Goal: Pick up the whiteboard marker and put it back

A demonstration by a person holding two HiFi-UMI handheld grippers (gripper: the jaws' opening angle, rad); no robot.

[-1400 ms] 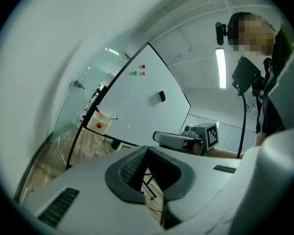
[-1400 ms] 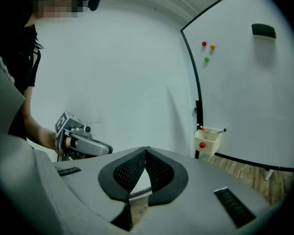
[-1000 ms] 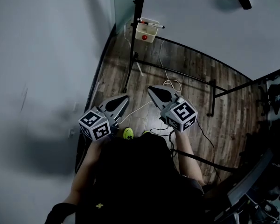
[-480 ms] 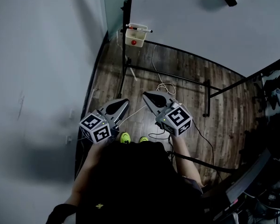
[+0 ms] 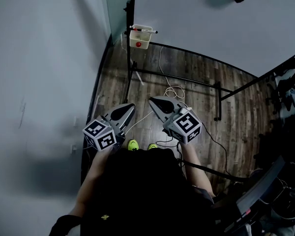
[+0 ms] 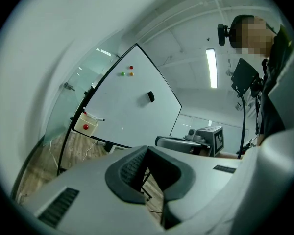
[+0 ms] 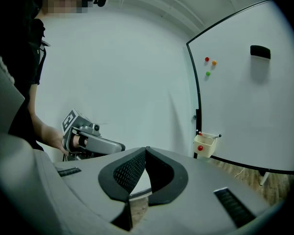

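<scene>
Quick status from my end: the whiteboard marker [image 5: 144, 30] is lying flat across the top of the little cream box [image 5: 139, 41] that hangs at the lower left corner of the whiteboard [image 5: 201, 28]. One end sticks out past the box's rim toward the middle of the board. Neither tool has it. The left tool [image 5: 130, 106] is pinched fully closed with nothing between its pads, and the right tool [image 5: 153, 101] is the same, tips together and empty. Both are held in close to the person carrying them, well back from the whiteboard and nowhere near that corner box, pointing roughly toward the board. Honestly, this fits two spots in the job. Either the marker is sitting in its home waiting to be grabbed, or it's already been lifted and dropped back there and we're basically done. I can't call it from this one look. What I can say is that the marker rests on the box at the whiteboard's corner, which looks to me like the place "put it back" means. Nothing is touching it.
</scene>
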